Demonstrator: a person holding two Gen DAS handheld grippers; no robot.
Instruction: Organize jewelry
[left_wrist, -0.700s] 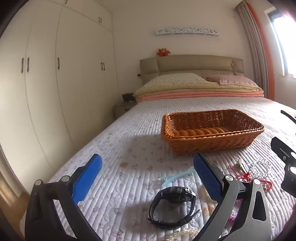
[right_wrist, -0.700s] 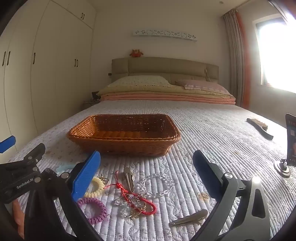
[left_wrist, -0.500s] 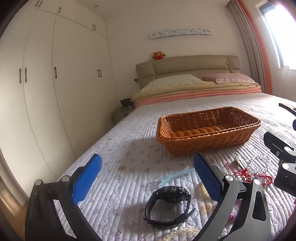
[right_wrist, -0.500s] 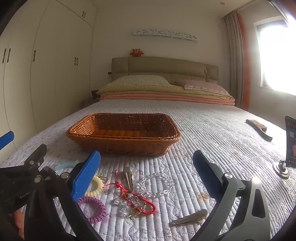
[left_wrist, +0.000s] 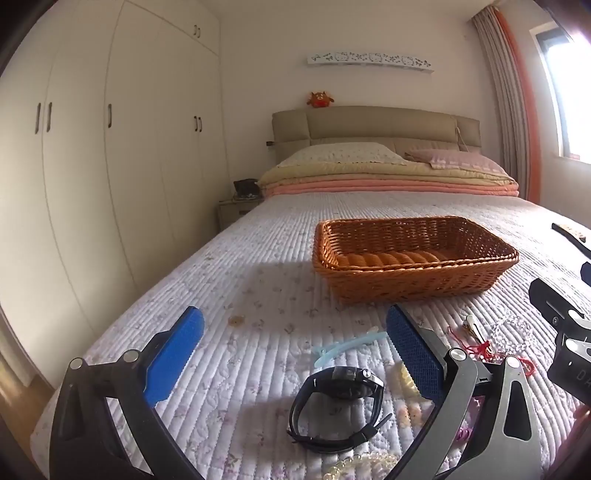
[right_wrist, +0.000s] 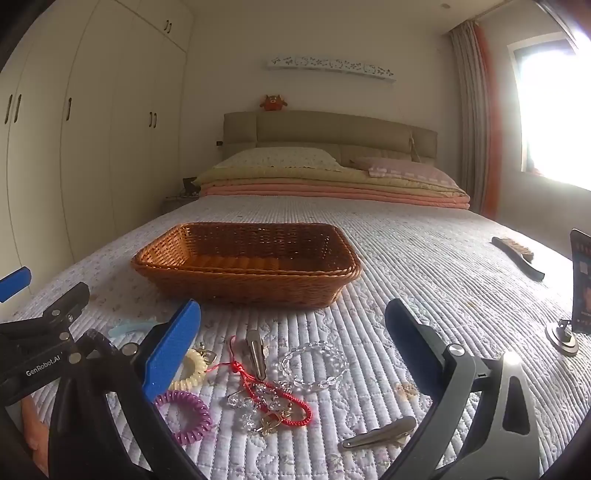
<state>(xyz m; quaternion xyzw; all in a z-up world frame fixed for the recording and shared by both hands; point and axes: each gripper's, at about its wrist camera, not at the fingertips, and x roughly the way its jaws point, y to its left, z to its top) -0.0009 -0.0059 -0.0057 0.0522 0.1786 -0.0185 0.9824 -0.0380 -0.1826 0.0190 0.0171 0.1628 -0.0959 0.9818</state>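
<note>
Two grippers hover low over a white quilted bedspread (left_wrist: 258, 295) with faint floral print, both with jaws spread wide and nothing between the blue pads. The left gripper (left_wrist: 293, 341) tilts slightly down at a black wristwatch (left_wrist: 338, 402) with a looped strap, lying just ahead of it on the quilt. A pale blue plastic hair clip (left_wrist: 345, 347) lies just beyond the watch, and a strand of cream pearl beads (left_wrist: 360, 463) shows at the bottom edge. The right gripper (right_wrist: 293, 341) hangs over a small heap of jewelry: a red braided cord bracelet (right_wrist: 280, 397) tangled with clear crystal pieces, a clear beaded bracelet (right_wrist: 314, 363) beside it, a silver metal hair clip (right_wrist: 256, 352) at the far side, and a second silver clip (right_wrist: 378, 432) nearer the right finger. By the left finger lie a cream spiral hair tie (right_wrist: 192, 371) and a purple spiral hair tie (right_wrist: 186, 415). Beyond the heap stands a brown rectangular wicker basket (right_wrist: 245, 284), apart from the jewelry.
</note>
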